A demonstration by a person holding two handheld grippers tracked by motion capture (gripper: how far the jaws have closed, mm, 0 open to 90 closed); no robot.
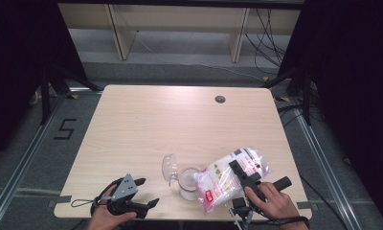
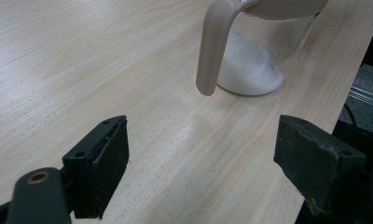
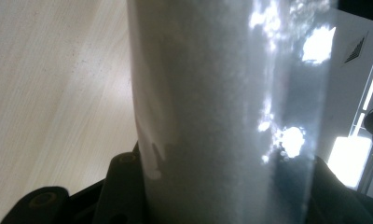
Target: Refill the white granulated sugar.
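Near the front edge of the desk (image 1: pixel 132 124) stood a clear jug (image 1: pixel 187 184) with its lid flipped open to the left, a heap of white powder sitting in its bottom. The right gripper (image 1: pixel 242 179) held a plastic bag (image 1: pixel 230 175) of white powder, its jaws closed on the bag's middle, and the bag lay tilted with its lower corner over the jug's mouth. In the right gripper view the bag (image 3: pixel 222 116) rose straight up between the two black jaws, its film shining with glare. The left gripper (image 1: pixel 144 194) rested at the desk's front left, well apart from the jug, its jaws spread wide and holding nothing. In the left gripper view the jug (image 2: pixel 261 51) stood ahead of them, its pale handle (image 2: pixel 212 46) turned toward the camera.
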